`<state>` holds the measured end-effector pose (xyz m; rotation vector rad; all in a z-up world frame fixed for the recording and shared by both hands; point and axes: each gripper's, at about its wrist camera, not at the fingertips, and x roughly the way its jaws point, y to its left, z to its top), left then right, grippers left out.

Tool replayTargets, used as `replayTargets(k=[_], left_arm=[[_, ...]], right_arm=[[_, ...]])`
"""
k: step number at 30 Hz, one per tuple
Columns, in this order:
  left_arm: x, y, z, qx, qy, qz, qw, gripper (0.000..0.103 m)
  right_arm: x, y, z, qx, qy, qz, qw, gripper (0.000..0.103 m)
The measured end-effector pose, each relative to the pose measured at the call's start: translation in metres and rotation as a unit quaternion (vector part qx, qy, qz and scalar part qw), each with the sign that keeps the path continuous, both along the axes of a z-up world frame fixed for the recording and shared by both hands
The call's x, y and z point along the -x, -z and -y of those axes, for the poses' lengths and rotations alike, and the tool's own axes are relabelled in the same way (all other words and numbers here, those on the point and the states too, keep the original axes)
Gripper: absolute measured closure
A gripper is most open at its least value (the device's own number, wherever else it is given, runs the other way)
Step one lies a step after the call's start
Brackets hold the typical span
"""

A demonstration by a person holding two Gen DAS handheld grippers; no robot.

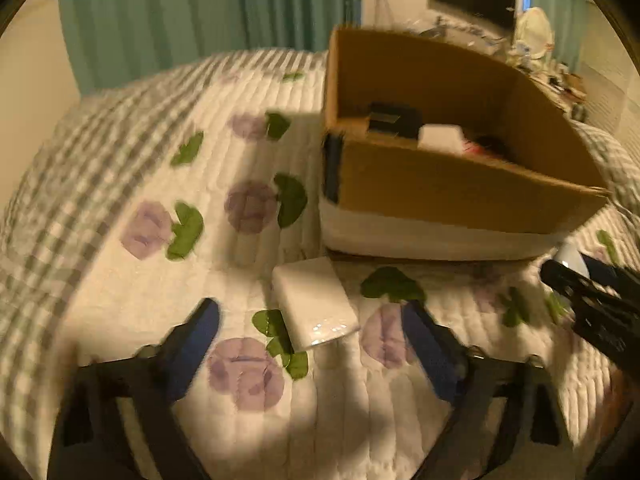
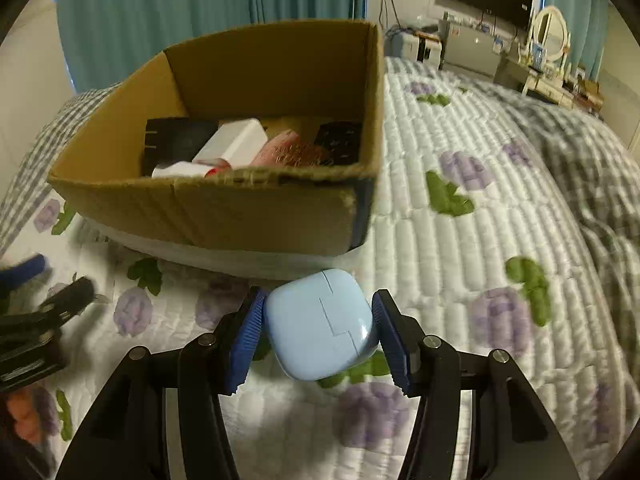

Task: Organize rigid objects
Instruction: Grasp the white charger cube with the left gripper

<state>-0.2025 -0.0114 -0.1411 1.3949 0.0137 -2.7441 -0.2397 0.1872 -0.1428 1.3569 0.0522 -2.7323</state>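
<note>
The pale blue case (image 2: 320, 324) lies on the quilted bed (image 2: 460, 240) just before the cardboard box (image 2: 240, 208), between the right tongs (image 2: 318, 340), whose pads sit at its two sides, apparently gripping. It looks light, stiff and glossy, so likely slippery; flat sides suit best. The left tongs (image 1: 312, 344) stand wide around a white block (image 1: 316, 304), untouched; the box wall stands in the way.

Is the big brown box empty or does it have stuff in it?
Not empty. The cardboard box is open on top, with a white block and dark things inside.
</note>
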Motion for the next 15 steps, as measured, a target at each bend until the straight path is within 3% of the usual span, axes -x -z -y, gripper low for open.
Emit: replayTargets(k=[3, 6, 7, 9, 15], left_arm=[[0.012, 0.016, 0.001, -0.014, -0.008, 0.023, 0.9996, 0.032], [0.017, 0.022, -0.005, 0.013, -0.007, 0.015, 0.9998, 0.032], [0.018, 0.023, -0.007, 0.022, -0.004, 0.012, 0.9997, 0.034], [0.016, 0.024, -0.007, 0.028, -0.007, 0.009, 0.9995, 0.053], [-0.003, 0.002, 0.001, 0.0, -0.006, -0.005, 1.0, 0.06]], right_arm=[[0.0, 0.004, 0.012, -0.003, -0.006, 0.002, 1.0, 0.048], [0.0, 0.007, 0.018, -0.004, -0.011, 0.002, 1.0, 0.048], [0.003, 0.008, 0.017, -0.002, -0.013, 0.005, 1.0, 0.048], [-0.002, 0.01, 0.019, 0.001, -0.016, 0.008, 1.0, 0.048], [-0.024, 0.0, 0.024, -0.003, -0.029, -0.014, 0.999, 0.048]])
